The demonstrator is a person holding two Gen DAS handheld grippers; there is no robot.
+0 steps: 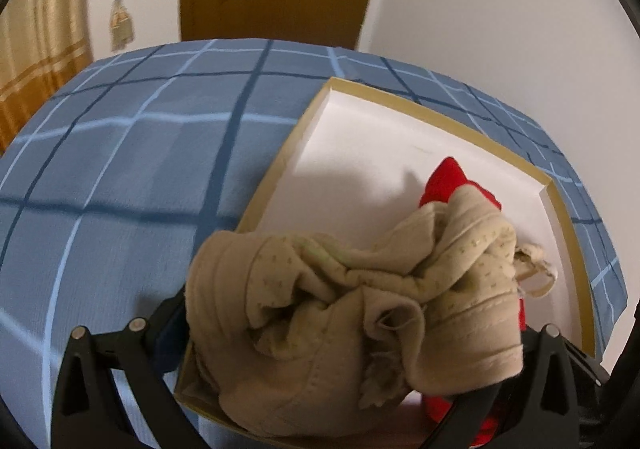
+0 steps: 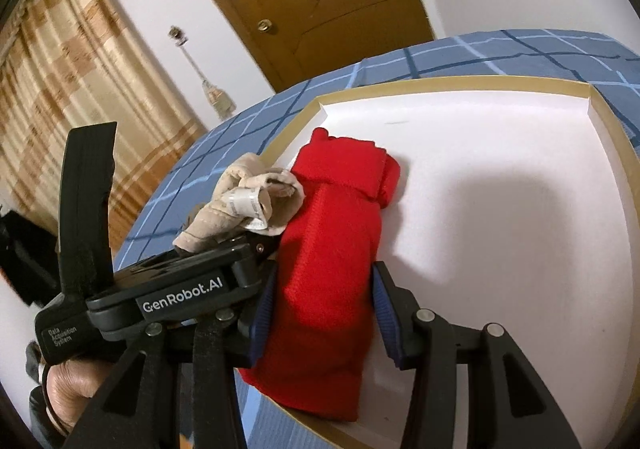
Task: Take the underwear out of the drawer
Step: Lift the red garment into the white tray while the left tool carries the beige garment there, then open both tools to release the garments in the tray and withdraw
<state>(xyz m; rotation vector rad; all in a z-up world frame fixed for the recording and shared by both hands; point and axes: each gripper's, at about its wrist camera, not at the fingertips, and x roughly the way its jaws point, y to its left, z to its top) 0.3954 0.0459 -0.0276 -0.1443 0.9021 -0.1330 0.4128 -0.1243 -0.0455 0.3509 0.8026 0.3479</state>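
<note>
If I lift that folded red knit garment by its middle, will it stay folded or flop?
The folded red knit garment is soft cloth between the right gripper pads, so its ends would probably droop. The folded end looks loose and may unroll. It seems light, and the ribbed pads should hold it.

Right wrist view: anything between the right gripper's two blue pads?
Yes. The folded red garment lies lengthwise between the right gripper's pads in the white tray. Whether the pads press it, that view does not show.

Right claw [image 2: 323, 309] straddles red underwear [image 2: 336, 249] in the drawer [image 2: 612, 137].
</note>
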